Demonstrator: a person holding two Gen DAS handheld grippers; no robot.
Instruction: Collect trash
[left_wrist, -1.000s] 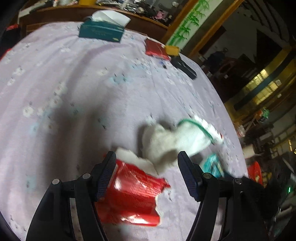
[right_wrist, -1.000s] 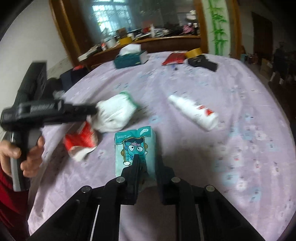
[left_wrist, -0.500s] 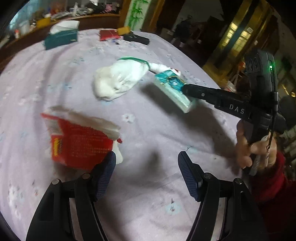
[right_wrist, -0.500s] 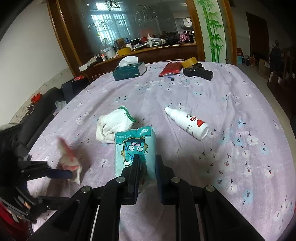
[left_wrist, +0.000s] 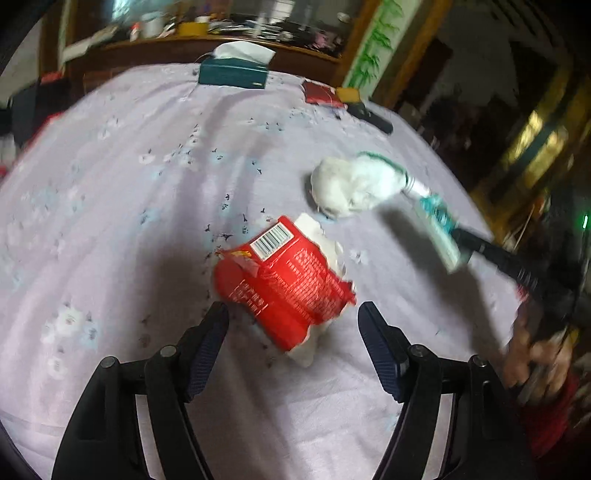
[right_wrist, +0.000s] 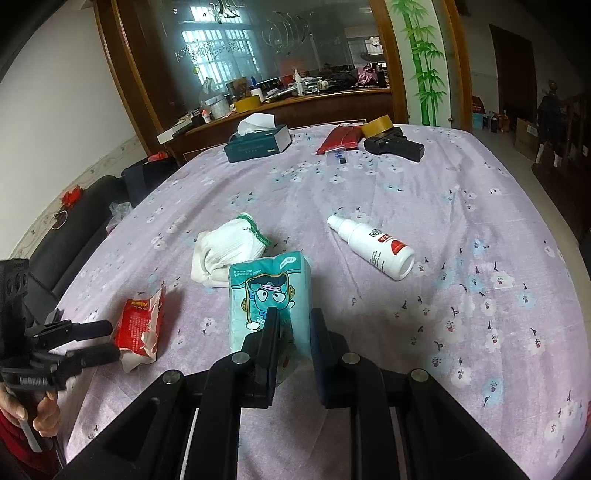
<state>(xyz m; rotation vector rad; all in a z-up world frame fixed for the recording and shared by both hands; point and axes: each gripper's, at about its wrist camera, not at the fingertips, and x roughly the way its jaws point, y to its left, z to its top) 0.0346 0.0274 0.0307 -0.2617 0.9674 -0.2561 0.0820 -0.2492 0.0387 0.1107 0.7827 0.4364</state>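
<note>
A torn red snack wrapper (left_wrist: 280, 280) lies on the lilac flowered tablecloth (left_wrist: 129, 206). My left gripper (left_wrist: 293, 314) stands just behind it, jaws opening, the wrapper's near end between the tips and the pads clear of it. From the right wrist view the same wrapper (right_wrist: 140, 321) lies in front of the left gripper (right_wrist: 107, 339). My right gripper (right_wrist: 293, 325) is shut on a teal cartoon tissue pack (right_wrist: 269, 291), held just above the cloth. A white glove with a green cuff (right_wrist: 229, 251) lies behind the pack. To its right lies a white spray bottle (right_wrist: 373, 245).
At the table's far side are a dark green tissue box (right_wrist: 258, 142), a red pouch (right_wrist: 341, 138), a tape roll (right_wrist: 376, 125) and a black device (right_wrist: 395, 146). A black sofa (right_wrist: 74, 229) runs along the left edge. A cluttered wooden counter stands behind.
The left gripper has pulled back toward the table's near left edge and swung round. The red wrapper now sits between its tips instead of off to the left. The right gripper has kept still.
</note>
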